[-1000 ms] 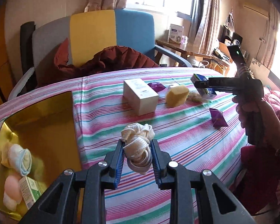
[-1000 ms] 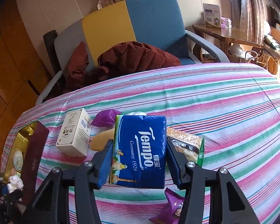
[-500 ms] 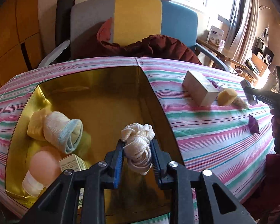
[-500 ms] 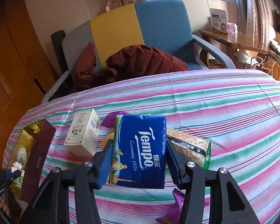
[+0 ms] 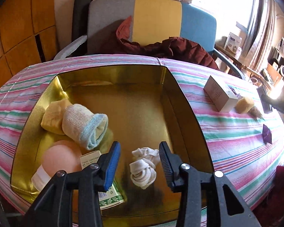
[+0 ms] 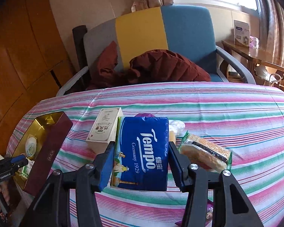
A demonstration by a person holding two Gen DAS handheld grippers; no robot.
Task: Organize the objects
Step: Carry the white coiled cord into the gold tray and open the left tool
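White rope bundle [image 5: 143, 168] lies in gold tin [image 5: 111, 73] between spread left gripper [image 5: 140, 165] fingers, drop step apparently done; right gripper [image 6: 141, 163] pinches tissue pack [image 6: 142, 151] between both pads, likely tin-bound next.

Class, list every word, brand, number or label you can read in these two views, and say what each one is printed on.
"Tempo": blue tissue pack clamped in the right gripper.
"Germany 1929": same pack.
Chinese characters on the white carton, the dark red tin lid and the small green-edged box: too small or blurred to read.
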